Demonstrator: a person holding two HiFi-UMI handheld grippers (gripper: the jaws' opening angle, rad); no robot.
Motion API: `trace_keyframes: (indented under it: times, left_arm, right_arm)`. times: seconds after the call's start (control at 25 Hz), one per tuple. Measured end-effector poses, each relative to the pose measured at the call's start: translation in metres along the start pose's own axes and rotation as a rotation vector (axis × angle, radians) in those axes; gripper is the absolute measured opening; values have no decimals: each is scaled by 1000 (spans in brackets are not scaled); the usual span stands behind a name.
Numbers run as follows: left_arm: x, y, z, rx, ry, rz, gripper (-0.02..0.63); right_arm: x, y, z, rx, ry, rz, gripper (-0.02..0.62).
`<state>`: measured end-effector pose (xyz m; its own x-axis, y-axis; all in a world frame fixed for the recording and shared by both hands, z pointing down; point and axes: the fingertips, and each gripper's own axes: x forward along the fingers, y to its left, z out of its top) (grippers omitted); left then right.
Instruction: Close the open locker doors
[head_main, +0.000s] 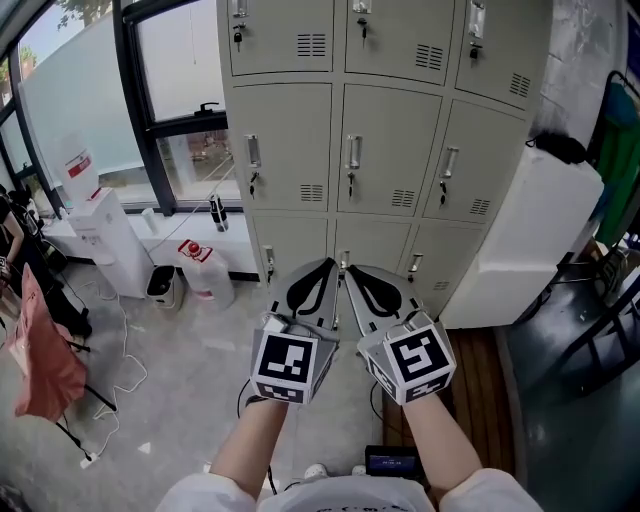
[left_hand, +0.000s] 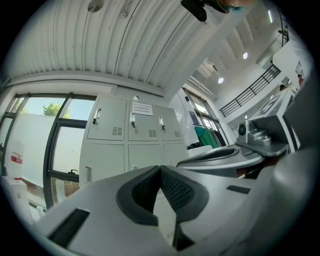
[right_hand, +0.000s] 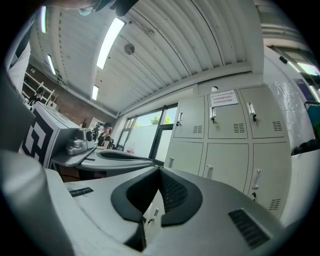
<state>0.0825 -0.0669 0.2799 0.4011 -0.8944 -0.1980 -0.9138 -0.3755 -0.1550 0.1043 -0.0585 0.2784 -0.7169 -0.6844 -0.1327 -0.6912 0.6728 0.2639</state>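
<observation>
A bank of grey lockers (head_main: 385, 150) stands straight ahead, three columns wide, each door with a handle and a vent. Every door that shows in the head view lies flush with its frame. My left gripper (head_main: 328, 264) and right gripper (head_main: 347, 270) are held side by side in front of the bottom row, tips almost touching each other, apart from the doors. Both are shut with nothing between their pads. The left gripper view shows its gripper (left_hand: 160, 168) pointing at the lockers (left_hand: 127, 132). In the right gripper view its gripper (right_hand: 160, 170) faces the same lockers (right_hand: 235, 145).
A white water dispenser (head_main: 105, 235), a small bin (head_main: 160, 283) and a water jug (head_main: 205, 270) stand under the window at the left. A white cabinet (head_main: 530, 235) butts against the lockers' right side. Cables (head_main: 120, 370) trail over the floor, and a pink cloth (head_main: 40, 350) hangs at far left.
</observation>
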Motion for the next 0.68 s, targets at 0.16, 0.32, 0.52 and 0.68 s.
trace_keyframes:
  times: [0.16,0.32,0.52,0.68]
  left_arm:
    - [1,-11,4,0,1,25,12]
    - [3,-21,11,3,-2,55,12]
    - [6,-33,14,10,0,83,12]
    - [8,-43,7,10,13,96,12]
  right_arm:
    - [-12,-5,2,-7,-4,18,12]
    - [-23,-11,4,-19,-5,43,12]
    - [-32,-19,4,-26,-6,65,12]
    - [-40,-27,-4,-24,7,69,11]
